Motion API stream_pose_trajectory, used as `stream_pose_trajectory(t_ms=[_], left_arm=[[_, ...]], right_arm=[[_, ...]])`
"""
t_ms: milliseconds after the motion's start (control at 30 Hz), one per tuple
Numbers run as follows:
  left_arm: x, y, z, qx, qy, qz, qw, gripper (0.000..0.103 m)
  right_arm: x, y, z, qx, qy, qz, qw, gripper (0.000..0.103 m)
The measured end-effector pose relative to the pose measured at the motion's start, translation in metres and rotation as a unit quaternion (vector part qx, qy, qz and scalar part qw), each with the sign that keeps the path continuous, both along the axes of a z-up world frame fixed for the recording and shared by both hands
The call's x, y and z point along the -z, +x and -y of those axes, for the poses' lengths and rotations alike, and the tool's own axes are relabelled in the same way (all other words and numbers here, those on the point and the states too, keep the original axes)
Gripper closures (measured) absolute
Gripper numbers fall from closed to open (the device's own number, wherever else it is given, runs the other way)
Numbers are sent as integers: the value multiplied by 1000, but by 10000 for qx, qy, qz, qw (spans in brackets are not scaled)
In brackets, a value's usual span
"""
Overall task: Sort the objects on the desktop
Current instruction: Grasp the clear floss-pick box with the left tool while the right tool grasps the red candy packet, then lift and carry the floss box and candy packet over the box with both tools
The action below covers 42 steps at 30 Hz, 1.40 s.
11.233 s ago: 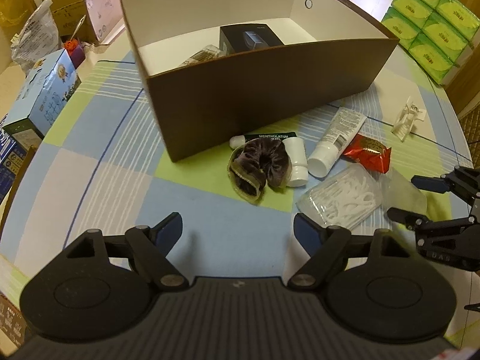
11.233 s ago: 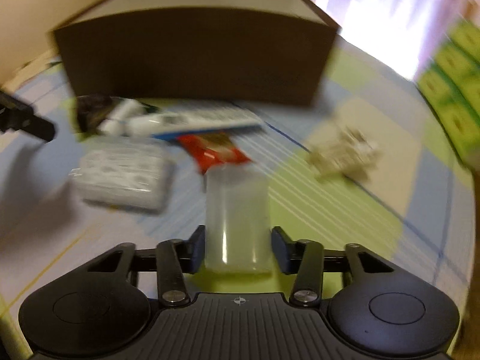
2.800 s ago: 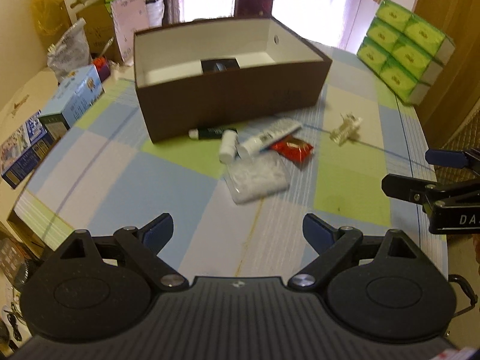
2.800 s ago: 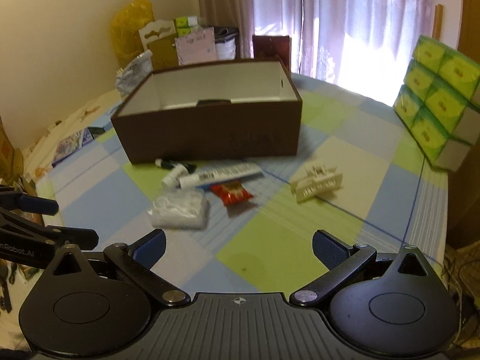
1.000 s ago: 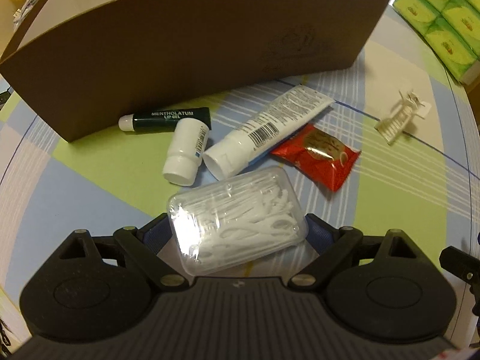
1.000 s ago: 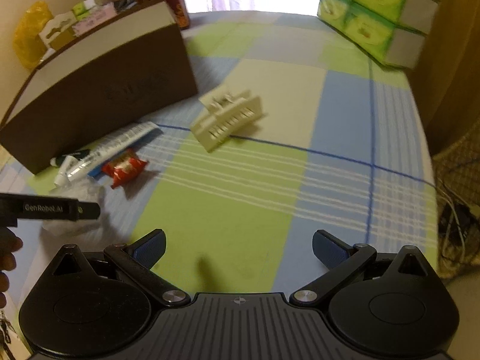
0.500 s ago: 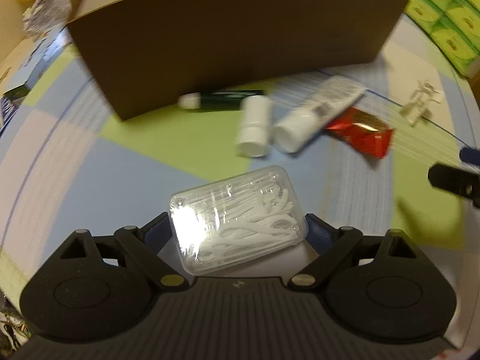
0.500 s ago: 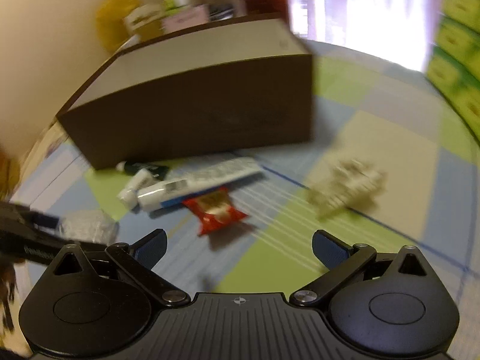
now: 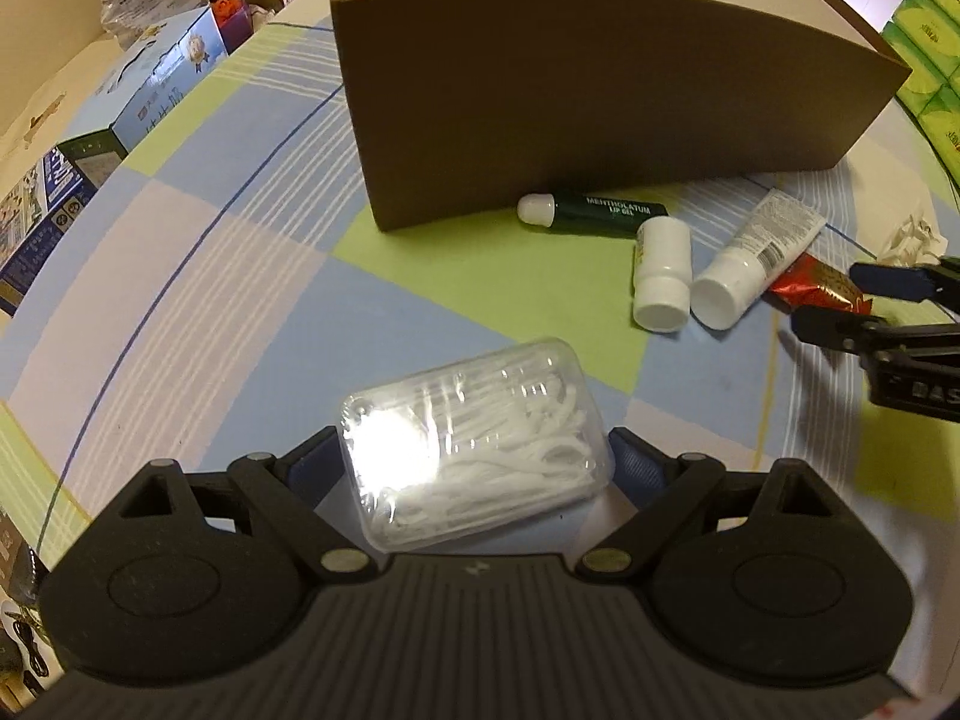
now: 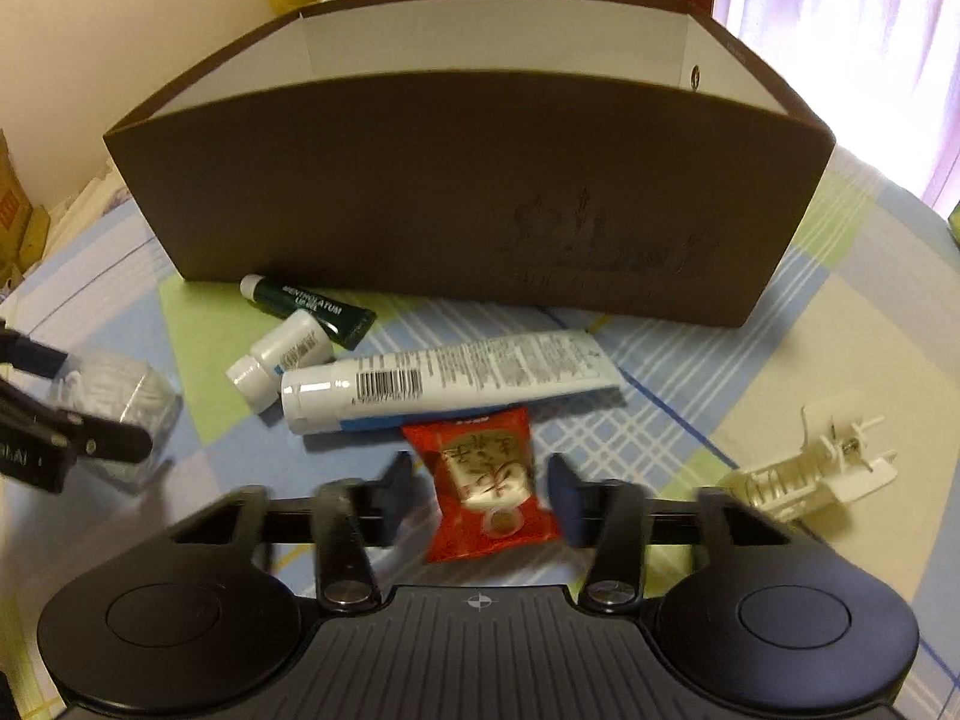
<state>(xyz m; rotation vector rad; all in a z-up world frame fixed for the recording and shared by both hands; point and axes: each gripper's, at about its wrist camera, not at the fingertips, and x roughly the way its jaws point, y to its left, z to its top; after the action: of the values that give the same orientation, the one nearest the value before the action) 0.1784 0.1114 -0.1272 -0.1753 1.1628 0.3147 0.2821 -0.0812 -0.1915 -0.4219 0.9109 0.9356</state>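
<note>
The clear floss pick case (image 9: 474,450), full of white picks, sits low in the frame, clamped in the left gripper (image 9: 471,468). The right gripper (image 10: 480,495) has just been closing around one red snack packet (image 10: 489,480). One dark green tube (image 9: 594,213) reads "MENTHOLATUM LIP GEL".

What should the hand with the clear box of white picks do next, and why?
Probably lift it over the brown box wall and let go. The left gripper already holds the clear box off the table, and the brown box stands open right ahead.
</note>
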Motion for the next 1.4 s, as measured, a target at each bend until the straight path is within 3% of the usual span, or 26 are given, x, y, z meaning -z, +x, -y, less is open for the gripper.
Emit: stream_pose_trajectory(t_ms=[533,800,1000,1400], left_arm=[[2,1,-3,423,42,33,9991,14],[-2,-8,6,614,72,0,9981,15],[-14,-16,17,827,242,171,9961,15],[-42,-28,19,923,224,504,9942,15]], right_arm=[[-9,-57,57,822,-26,-560,9950,79],[-14,-69,63,881,-131,-601,9942,79],[-17,-73,64,888,-160,-599,9941,79],[-37,-67,71,1082,10,-504,9929,79]])
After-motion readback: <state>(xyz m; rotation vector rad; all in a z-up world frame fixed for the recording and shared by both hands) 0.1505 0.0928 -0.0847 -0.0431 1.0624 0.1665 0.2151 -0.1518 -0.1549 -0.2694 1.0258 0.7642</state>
